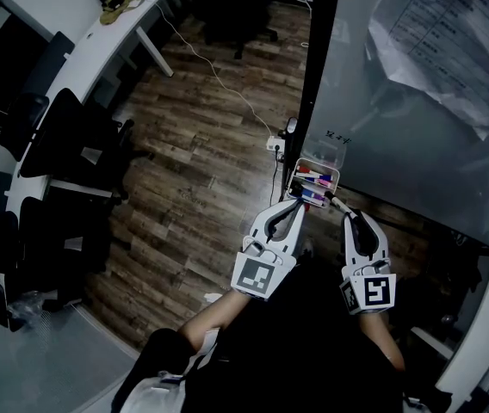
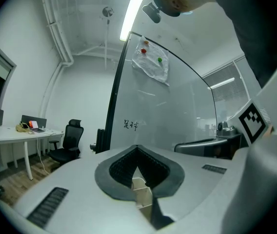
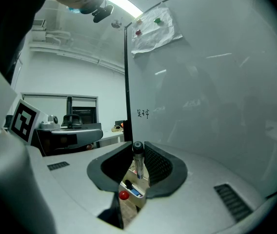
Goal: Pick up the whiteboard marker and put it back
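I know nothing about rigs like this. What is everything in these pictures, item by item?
whiteboard: one, pale grey, right side
paper sheets: a bunch, white, high on the whiteboard
magnets: two, red and green, on the paper sheets
marker tray: one, pale, on the whiteboard
tray markers: several, red, blue, dark, in the marker tray
desk: one, white, upper left
office chairs: several, black, left
floor: brown wood
whiteboard marker: one, dark-capped, held
left hand-held gripper: white, jaws together, empty
right hand-held gripper: white, clamping the whiteboard marker
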Demonstrator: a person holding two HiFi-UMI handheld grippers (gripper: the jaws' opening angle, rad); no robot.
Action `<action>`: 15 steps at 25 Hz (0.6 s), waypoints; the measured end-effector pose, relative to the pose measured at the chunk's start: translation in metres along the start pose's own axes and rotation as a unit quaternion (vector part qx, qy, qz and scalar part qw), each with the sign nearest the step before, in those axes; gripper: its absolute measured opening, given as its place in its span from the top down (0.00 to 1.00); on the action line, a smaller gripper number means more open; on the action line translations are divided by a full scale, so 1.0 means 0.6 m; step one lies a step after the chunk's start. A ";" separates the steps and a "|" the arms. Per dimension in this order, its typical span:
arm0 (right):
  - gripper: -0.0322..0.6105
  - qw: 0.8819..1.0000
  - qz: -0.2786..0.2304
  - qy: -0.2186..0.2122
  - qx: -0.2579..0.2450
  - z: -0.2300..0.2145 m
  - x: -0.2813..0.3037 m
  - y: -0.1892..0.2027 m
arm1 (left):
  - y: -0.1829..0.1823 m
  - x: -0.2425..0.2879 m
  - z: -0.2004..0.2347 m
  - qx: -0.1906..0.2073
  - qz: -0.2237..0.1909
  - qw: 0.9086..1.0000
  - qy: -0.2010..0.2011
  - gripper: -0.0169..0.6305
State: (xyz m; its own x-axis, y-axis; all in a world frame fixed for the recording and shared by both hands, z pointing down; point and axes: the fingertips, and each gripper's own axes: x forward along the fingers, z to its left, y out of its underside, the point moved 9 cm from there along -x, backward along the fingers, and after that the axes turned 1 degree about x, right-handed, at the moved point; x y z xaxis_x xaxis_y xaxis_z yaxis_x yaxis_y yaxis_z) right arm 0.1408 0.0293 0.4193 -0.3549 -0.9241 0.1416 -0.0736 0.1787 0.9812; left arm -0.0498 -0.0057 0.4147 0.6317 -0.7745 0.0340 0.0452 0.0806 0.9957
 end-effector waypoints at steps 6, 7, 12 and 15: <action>0.82 1.000 0.017 -0.007 -0.001 -0.003 -0.004 0.014 | -0.001 -0.006 0.005 -0.008 -0.001 1.000 -0.007 0.96; 0.82 1.000 0.016 -0.008 -0.003 -0.003 -0.003 0.013 | -0.001 -0.007 0.006 -0.008 -0.002 1.000 -0.008 0.96; 0.82 1.000 0.015 -0.002 -0.003 0.005 0.000 0.009 | -0.003 -0.014 0.012 -0.005 -0.002 1.000 -0.006 0.96; 0.82 1.000 0.005 -0.006 -0.005 0.018 0.002 0.004 | -0.004 -0.020 0.014 -0.007 -0.002 1.000 -0.002 0.96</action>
State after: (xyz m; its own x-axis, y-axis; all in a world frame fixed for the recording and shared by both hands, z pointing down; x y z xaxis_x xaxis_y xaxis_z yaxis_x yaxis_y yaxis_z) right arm 0.1302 0.0323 0.4206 -0.3660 -0.9185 0.1495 -0.0604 0.1837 0.9811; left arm -0.0642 -0.0021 0.4124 0.6281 -0.7776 0.0305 0.0592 0.0869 0.9945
